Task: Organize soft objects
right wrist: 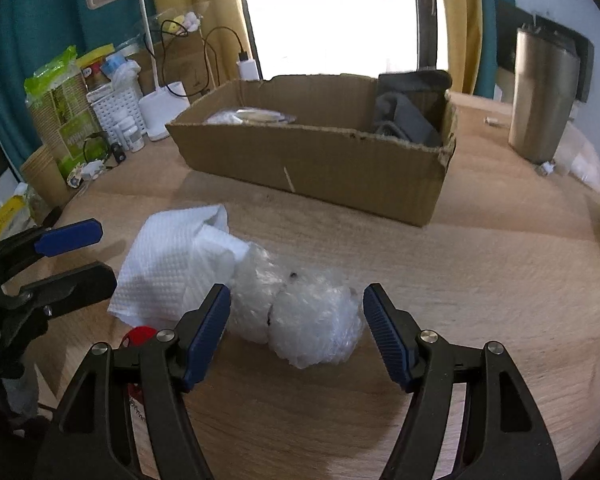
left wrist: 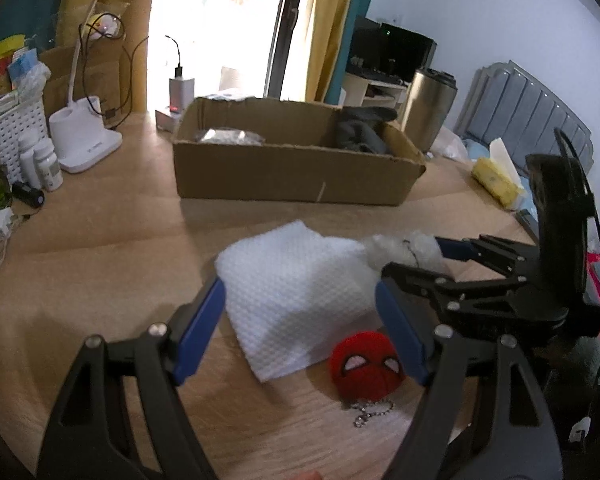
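Right tool [right wrist: 296,322], item one: I had it spread wide and gripping nothing, its blue pads flanking the bubble-wrap bundle [right wrist: 300,312], which lay on the table [right wrist: 480,280] dead ahead with its long axis running left and away toward the white cloth [right wrist: 168,264]. Left tool [left wrist: 300,328], likewise spread and empty, stood over that cloth, so the right was nearer the bundle. The left view alone showed the red plush keychain [left wrist: 366,364] whole; the right view better showed inside the cardboard box [right wrist: 320,160].

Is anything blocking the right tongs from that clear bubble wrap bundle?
Nothing visible. The open right tongs already straddle the crumpled clear bubble wrap bundle; the white textured paper towel lies behind-left, touching it, outside the gap.
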Motion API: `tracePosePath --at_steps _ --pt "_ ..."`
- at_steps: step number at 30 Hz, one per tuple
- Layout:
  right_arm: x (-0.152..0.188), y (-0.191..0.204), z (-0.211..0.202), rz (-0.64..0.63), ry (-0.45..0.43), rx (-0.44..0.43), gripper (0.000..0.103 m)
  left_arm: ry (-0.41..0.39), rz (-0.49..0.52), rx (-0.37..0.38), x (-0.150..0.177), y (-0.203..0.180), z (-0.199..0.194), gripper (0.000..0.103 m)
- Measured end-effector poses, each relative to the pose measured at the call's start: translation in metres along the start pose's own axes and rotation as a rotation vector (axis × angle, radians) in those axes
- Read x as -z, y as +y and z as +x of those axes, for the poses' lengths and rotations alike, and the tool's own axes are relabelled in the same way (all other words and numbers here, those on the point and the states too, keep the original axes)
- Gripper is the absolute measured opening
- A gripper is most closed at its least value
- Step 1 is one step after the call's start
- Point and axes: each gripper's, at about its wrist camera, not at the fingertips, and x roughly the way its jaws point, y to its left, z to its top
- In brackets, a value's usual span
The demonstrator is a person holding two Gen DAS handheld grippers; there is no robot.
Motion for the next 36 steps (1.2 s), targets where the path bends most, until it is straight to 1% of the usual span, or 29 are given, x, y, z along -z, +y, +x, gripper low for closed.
tracePosePath --at_steps 4,8,21,24,26,30,33,36 --pt "0.002 -0.002 -0.003 0.0 -0.001 -0.005 0.063 0.021 0.011 0.006 0.004 -0.005 0.003 0.079" --pt "0.004 -0.006 -0.007 0.006 -0.008 -0.003 0.059 0.043 0.041 0.012 0.008 -0.014 0.005 0.079" --pt "0.005 -0.014 -0.04 0.026 -0.108 -0.049 0.059 0.051 0.12 0.028 0.014 -0.041 0.002 0.079" --pt "0.008 -0.015 -0.044 0.02 -0.109 -0.057 0.059 0.059 0.118 0.01 0.013 -0.04 0.008 0.079" --pt "0.01 -0.017 -0.045 0.025 -0.109 -0.056 0.059 0.066 0.095 -0.013 0.01 -0.035 0.014 0.079" --pt "0.014 -0.02 -0.043 0.025 -0.095 -0.054 0.059 0.043 0.053 -0.025 0.001 -0.025 0.016 0.079" --pt "0.018 -0.02 -0.04 0.018 -0.078 -0.055 0.059 0.031 0.058 -0.028 -0.006 -0.023 0.021 0.079" --pt "0.02 -0.022 -0.036 0.024 -0.068 -0.053 0.059 0.06 0.067 -0.053 -0.008 -0.021 0.033 0.079"
